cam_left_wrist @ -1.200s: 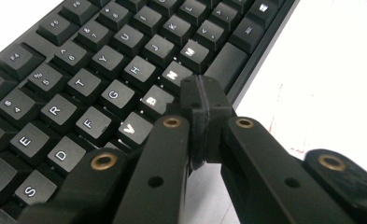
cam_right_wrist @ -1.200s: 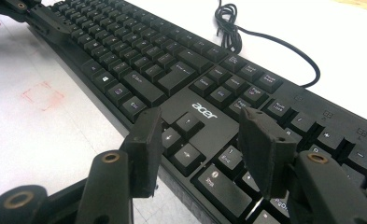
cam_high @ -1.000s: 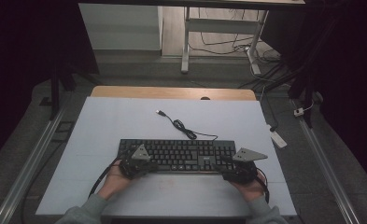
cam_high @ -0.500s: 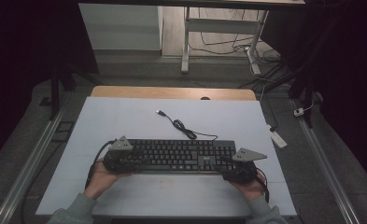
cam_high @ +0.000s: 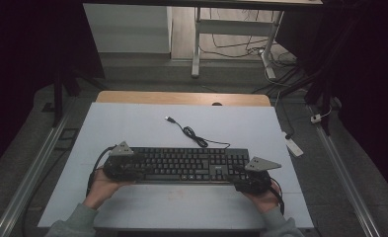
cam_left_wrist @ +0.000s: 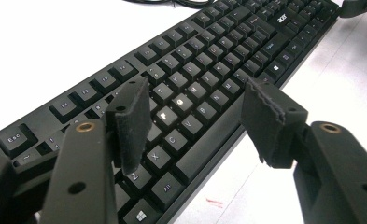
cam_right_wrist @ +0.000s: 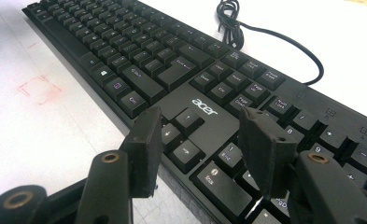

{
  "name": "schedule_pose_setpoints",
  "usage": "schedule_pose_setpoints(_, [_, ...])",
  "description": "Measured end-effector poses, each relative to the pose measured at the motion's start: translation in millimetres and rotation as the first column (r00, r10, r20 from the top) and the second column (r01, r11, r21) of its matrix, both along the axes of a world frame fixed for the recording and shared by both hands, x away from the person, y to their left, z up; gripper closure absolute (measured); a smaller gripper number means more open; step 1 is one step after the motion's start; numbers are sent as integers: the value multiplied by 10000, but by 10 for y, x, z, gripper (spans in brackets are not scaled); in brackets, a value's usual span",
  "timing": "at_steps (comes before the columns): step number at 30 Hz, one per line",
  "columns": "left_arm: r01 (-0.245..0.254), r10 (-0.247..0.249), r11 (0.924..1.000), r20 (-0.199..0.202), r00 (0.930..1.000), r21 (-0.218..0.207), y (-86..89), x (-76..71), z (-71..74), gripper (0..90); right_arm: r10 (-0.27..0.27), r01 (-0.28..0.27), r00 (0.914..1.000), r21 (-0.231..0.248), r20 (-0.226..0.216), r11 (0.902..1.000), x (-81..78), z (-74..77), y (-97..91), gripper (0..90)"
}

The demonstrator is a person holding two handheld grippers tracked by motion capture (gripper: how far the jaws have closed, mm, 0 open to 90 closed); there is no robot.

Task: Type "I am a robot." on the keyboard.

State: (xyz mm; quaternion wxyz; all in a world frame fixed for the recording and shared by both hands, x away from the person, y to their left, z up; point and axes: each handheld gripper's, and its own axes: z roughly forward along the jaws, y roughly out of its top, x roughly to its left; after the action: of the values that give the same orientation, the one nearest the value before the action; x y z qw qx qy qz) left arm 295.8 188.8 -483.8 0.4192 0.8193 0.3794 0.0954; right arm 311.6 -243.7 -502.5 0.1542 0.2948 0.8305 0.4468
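Observation:
A black Acer keyboard (cam_high: pixel 181 165) lies flat across the near part of the white table (cam_high: pixel 132 123). Its cable (cam_high: pixel 191 134) coils behind it and ends in a USB plug (cam_high: pixel 169 119). My left gripper (cam_high: pixel 120 165) sits at the keyboard's left end. In the left gripper view the keyboard (cam_left_wrist: pixel 209 65) runs away from my left gripper (cam_left_wrist: pixel 197 116), whose jaws have just been opening. They stand apart over the letter keys and the near edge, pressing on nothing. My right gripper (cam_right_wrist: pixel 200 140) hovers open over the arrow keys of the keyboard (cam_right_wrist: pixel 139 60), at its right end (cam_high: pixel 253 177).
A red square mark (cam_right_wrist: pixel 41 88) is drawn on the table in front of the keyboard. A wooden strip (cam_high: pixel 181 98) edges the table's far side. A white power strip (cam_high: pixel 294 146) lies on the floor to the right. Metal rails run along both sides.
My left hand and gripper have slid left along the keyboard to its left end. The right gripper and the keyboard have stayed where they were.

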Motion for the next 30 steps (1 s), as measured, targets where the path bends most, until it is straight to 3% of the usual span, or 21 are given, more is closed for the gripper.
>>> schedule_pose_setpoints(12, [-670,666,9973,152,9977,291,107,42,-31,516,-79,79,10000,-134,28,9999,-2,-2,4,500])
schedule_pose_setpoints(22, [-1100,1108,9913,-68,9938,720,184,96,-115,724,-33,33,10000,-125,2,9999,2,-8,5,499])
schedule_pose_setpoints(26, [-1117,1130,9904,-118,9935,815,206,112,-140,885,-45,46,10000,-157,9,9999,4,-11,6,499])
schedule_pose_setpoints(30, [-1164,1199,9869,-252,9925,1116,189,139,-192,888,-42,43,10000,-192,6,9998,4,-11,7,499])
